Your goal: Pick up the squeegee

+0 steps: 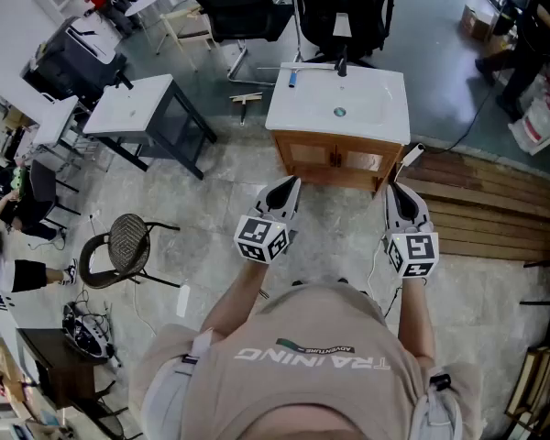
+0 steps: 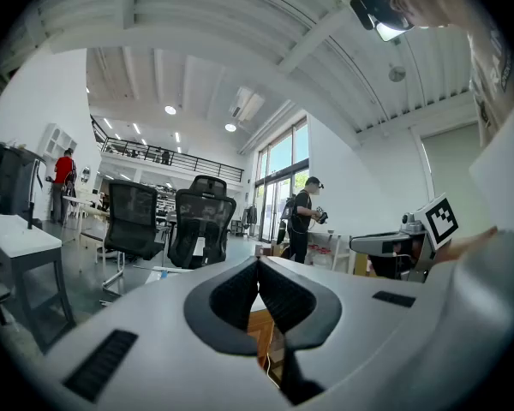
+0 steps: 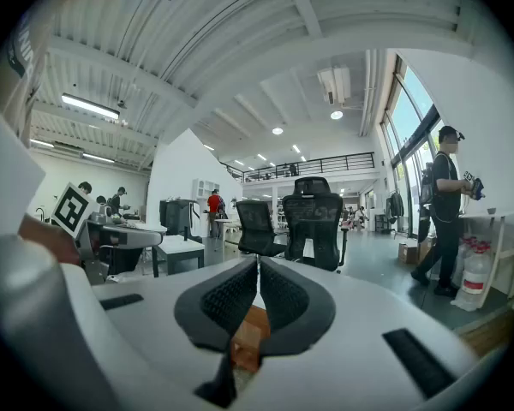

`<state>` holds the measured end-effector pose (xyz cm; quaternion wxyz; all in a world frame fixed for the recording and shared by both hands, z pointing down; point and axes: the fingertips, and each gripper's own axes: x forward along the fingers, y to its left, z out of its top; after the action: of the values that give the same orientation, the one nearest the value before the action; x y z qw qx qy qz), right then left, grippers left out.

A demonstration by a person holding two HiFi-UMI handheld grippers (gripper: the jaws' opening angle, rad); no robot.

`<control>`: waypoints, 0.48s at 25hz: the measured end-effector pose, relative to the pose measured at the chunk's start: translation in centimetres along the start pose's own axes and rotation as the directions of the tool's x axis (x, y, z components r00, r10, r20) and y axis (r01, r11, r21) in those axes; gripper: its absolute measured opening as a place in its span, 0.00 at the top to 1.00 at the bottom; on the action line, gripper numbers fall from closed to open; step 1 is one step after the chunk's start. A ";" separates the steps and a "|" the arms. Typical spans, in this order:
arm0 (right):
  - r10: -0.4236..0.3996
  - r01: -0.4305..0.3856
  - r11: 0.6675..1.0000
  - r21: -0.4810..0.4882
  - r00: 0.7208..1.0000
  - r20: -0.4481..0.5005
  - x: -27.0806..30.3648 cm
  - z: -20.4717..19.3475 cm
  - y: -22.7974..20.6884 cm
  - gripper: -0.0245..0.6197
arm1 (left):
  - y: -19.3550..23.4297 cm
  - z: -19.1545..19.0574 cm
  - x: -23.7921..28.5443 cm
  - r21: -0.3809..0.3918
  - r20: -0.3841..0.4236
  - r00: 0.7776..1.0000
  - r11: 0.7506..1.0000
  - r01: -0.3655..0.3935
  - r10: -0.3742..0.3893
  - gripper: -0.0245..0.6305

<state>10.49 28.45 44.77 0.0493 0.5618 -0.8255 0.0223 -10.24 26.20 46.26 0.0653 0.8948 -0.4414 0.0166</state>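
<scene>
**Both claws shut and empty, squeegee on the worktop ahead**

Head view only: squeegee [image 1: 291, 71] lying at the back left of the white worktop [image 1: 385, 85], blue handle toward the basin [image 1: 335, 99], just left of the black faucet [image 1: 341, 62]. Not made out for certain in either gripper view. Also head view only: T-shaped tool [image 1: 246, 100] on the floor left of the vanity, second white table [image 1: 128, 108] further left, round stool [image 1: 128, 241] near the person's left side.

Gripper views only: room seen at level, with black office chairs [image 3: 313, 217], a mezzanine rail and tall windows. Person in dark clothes [image 2: 301, 221] standing by the windows. Right marker cube [image 2: 441, 217] at the right edge of the left gripper view, left marker cube [image 3: 71, 208] at the left edge of the right gripper view.

Pose: both forearms stretched forward, grippers side by side and about level, aimed at the vanity, tips short of its front edge. Left claw [image 1: 291, 183] pressed together, nothing between the pads [image 2: 240, 294]. Right claw [image 1: 394, 189] likewise pressed together at the tip, nothing pinched; wood of the cabinet [image 3: 244, 336] seen through the gap lower down. Both well apart from the squeegee.

Containers: basin with a drain [image 1: 339, 112] at its middle. Cabinet below, both doors closed.
</scene>
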 end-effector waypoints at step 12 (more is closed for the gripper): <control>0.053 -0.053 0.999 -0.010 0.999 0.011 2.5 -0.5 -4.6 0.91 | -1.3 0.8 3.9 0.019 0.025 0.999 0.999 -0.034 0.034 0.94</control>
<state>13.89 24.51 45.41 0.0469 0.5395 -0.8405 0.0163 -6.82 23.84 45.72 0.0508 0.8879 -0.4571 0.0111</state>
